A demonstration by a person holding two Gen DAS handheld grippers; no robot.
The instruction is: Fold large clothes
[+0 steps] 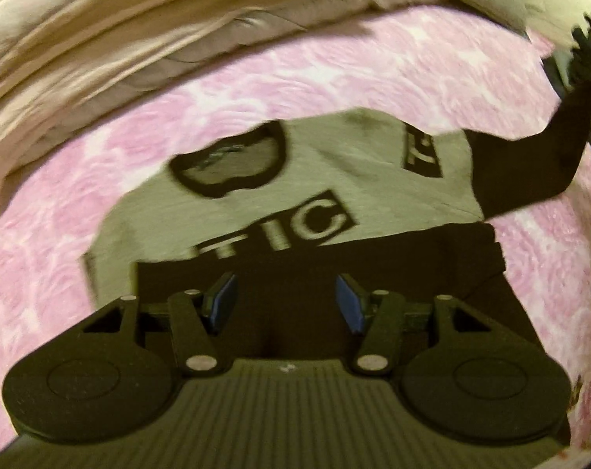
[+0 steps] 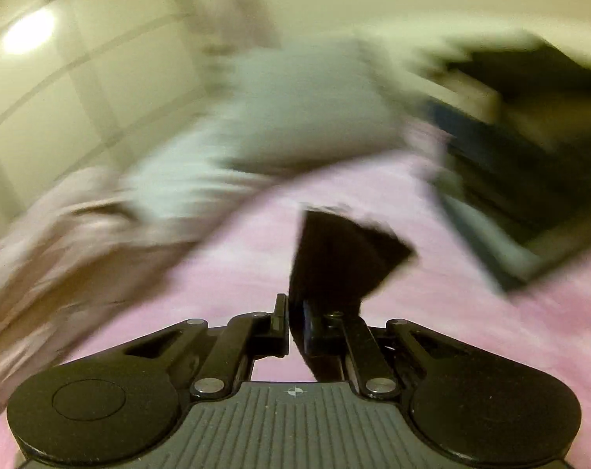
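A grey shirt (image 1: 256,203) with black parts is spread out flat on a bed with a pink cover (image 1: 53,203). Its neck hole (image 1: 229,164) is turned toward the far side of the bed, where some pale bedding (image 1: 111,31) is piled up. White letters in a black box can be read across the chest.

The left gripper (image 1: 285,301) is held over the near black part of the shirt, pointing down at it. Its fingers (image 1: 350,305) are apart, and nothing is held between them — the cloth lies under them, not in them.

One black sleeve (image 1: 530,168) is pulled up and out to the right side in the left wrist view. Its tip is pinched by something dark and blurry at the edge of that view. In the right wrist view the right gripper (image 2: 291,324) is seen with its fingers pressed together on a piece of black cloth, which is likely that same sleeve (image 2: 342,254). This view is very blurry, so little else can be told from it.

The sleeve is stretched long from the shoulder out to the right. The shirt body lies to the left of the right gripper, so the sleeve would probably be carried across toward the chest. The right hand is the one nearer to that job — the left one is free to hold the body flat.
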